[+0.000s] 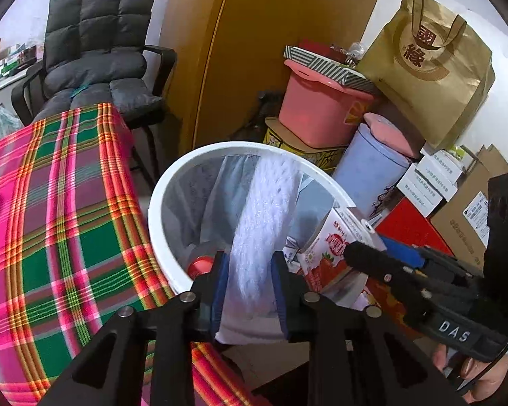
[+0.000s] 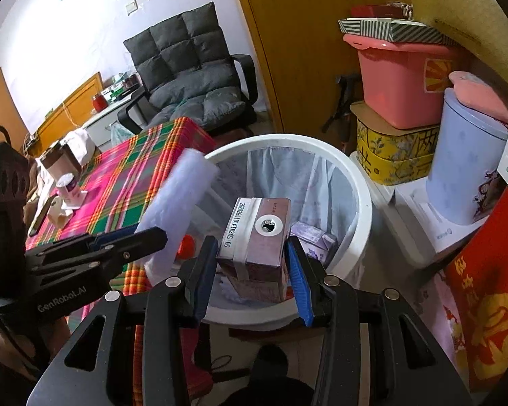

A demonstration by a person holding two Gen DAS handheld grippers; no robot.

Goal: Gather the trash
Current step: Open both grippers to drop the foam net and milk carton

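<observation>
A white waste bin (image 2: 362, 203) lined with a thin plastic bag serves as the landmark, standing just beside the edge of a table covered by a pink and green plaid cloth (image 1: 57, 203). Above the bin's near rim, a white foam sheet (image 1: 264, 230) is seen between the blue pads of the left gripper (image 1: 249, 291); whether the pads still press on it cannot be told, as the sheet is blurred. To the right of it, also above the bin's opening, a strawberry milk carton (image 2: 254, 243) is clamped between the pads of the right gripper (image 2: 252, 270), its punctured straw hole facing up. Inside the bin, a purple carton (image 2: 316, 242) and a red bottle cap (image 1: 199, 265) are lying. Behind the bin, a pink storage box (image 2: 399, 81) is stacked on a yellow tin (image 2: 389, 155).
</observation>
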